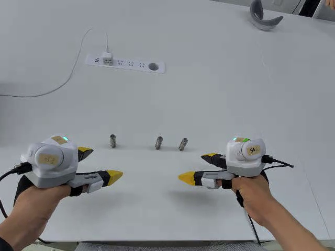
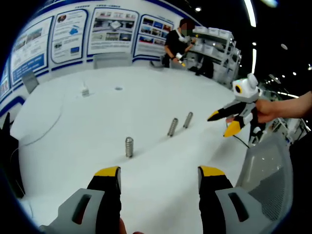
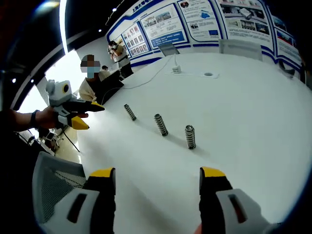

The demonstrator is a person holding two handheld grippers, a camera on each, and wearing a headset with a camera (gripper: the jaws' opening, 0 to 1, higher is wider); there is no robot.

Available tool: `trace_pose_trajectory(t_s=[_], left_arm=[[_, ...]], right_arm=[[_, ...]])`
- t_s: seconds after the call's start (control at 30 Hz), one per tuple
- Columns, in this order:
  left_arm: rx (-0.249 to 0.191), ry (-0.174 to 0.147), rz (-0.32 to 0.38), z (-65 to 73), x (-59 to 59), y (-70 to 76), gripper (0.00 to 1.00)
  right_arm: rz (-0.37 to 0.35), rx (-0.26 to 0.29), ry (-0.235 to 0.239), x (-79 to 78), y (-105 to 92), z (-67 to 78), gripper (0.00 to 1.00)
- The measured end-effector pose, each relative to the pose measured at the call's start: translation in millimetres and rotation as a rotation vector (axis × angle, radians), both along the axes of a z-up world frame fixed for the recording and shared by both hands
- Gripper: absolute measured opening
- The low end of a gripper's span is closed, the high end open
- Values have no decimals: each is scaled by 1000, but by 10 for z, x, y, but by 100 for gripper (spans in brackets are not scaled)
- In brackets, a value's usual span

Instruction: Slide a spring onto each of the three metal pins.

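Head view: three springs are seen standing in a row on the white workbench [image 1: 220, 78]. They are logged as left spring [image 1: 112, 140], middle spring [image 1: 158, 143] and right spring [image 1: 182, 144]. The last two are set near each other, the first further apart. Whether a pin sits inside each coil cannot be told. The left gripper [image 1: 99, 163] is held low at the left, jaws spread wide, nothing between them. The right gripper [image 1: 199, 166] is held opposite, jaws likewise wide and empty. Both are kept on the person's side of the springs, apart from them, tips pointed toward each other. A power strip [image 1: 125, 64] is noted at the far side, and a grey curved object [image 1: 264, 15] at the far right.
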State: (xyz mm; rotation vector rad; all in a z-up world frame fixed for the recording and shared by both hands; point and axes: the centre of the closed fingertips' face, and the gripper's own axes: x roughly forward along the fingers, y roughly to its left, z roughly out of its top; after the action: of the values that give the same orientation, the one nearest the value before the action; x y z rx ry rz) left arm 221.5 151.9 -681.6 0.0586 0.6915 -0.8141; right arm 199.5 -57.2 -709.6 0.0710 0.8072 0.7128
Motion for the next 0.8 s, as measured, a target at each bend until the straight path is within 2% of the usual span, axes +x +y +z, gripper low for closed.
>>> trace_pose_trajectory(t_s=[0.23, 0.8], left_arm=[[-4, 0, 22, 38, 5, 44, 66], [-3, 12, 28, 33, -51, 70, 67]], right_arm=[[-21, 25, 3, -38, 36, 15, 75], [-25, 20, 16, -125, 32, -33, 76]])
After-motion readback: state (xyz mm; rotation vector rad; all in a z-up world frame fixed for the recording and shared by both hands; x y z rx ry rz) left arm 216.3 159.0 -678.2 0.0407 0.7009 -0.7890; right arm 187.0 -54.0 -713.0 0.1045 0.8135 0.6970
